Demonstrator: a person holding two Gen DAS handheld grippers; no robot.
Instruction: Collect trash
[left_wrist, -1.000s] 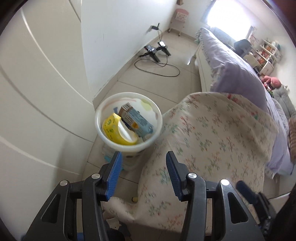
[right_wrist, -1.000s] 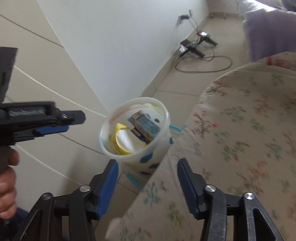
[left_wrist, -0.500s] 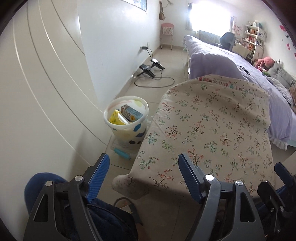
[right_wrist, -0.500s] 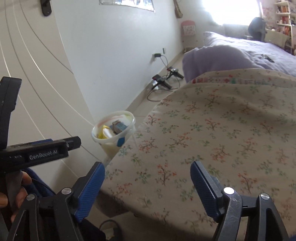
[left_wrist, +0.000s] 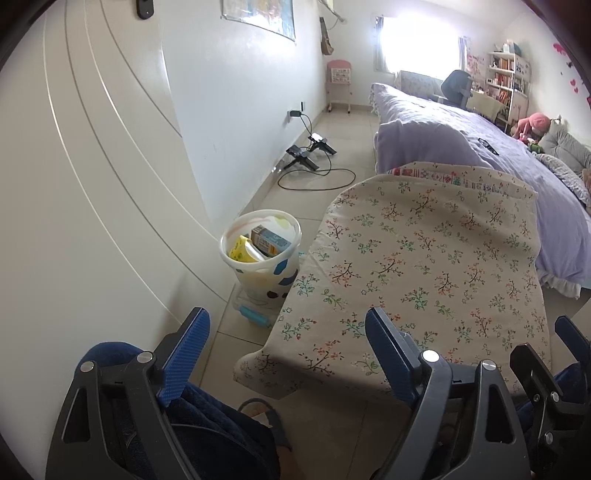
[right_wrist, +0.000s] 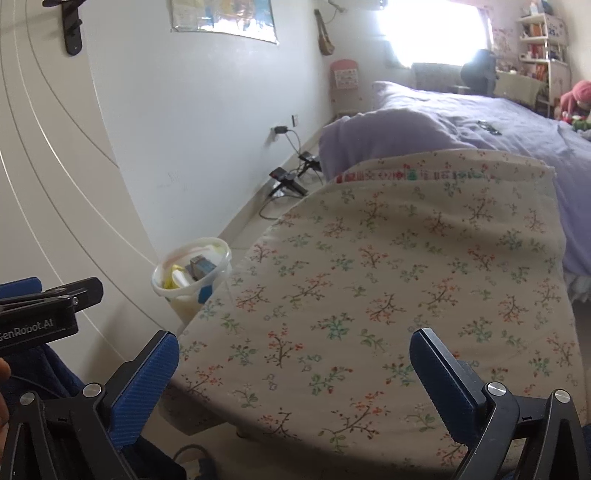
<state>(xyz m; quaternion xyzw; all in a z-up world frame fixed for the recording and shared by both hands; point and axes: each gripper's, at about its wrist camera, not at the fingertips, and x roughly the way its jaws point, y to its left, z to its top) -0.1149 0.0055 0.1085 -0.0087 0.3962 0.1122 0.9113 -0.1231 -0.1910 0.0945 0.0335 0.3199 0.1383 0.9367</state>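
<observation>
A white bin with blue spots (left_wrist: 266, 275) stands on the floor between the wall and a floral-covered table (left_wrist: 424, 273). It holds a blue carton (left_wrist: 269, 240) and a yellow wrapper (left_wrist: 241, 253). The bin also shows in the right wrist view (right_wrist: 184, 291), left of the table (right_wrist: 388, 295). My left gripper (left_wrist: 286, 354) is open and empty, held back over the table's near end. My right gripper (right_wrist: 295, 373) is open and empty above the table's near edge. The left gripper's side (right_wrist: 48, 306) shows at the right view's left edge.
A purple-covered bed (left_wrist: 498, 158) lies beyond the table. Black cables and stands (left_wrist: 310, 158) lie on the tiled floor by the white wall. A curved white cupboard front (left_wrist: 92, 203) is on the left. My blue-clad knee (left_wrist: 122, 369) is below the left gripper.
Both grippers have pulled back and up from the bin, which now looks small and far. Both sets of jaws have opened wider. The whole table top has come into view.
</observation>
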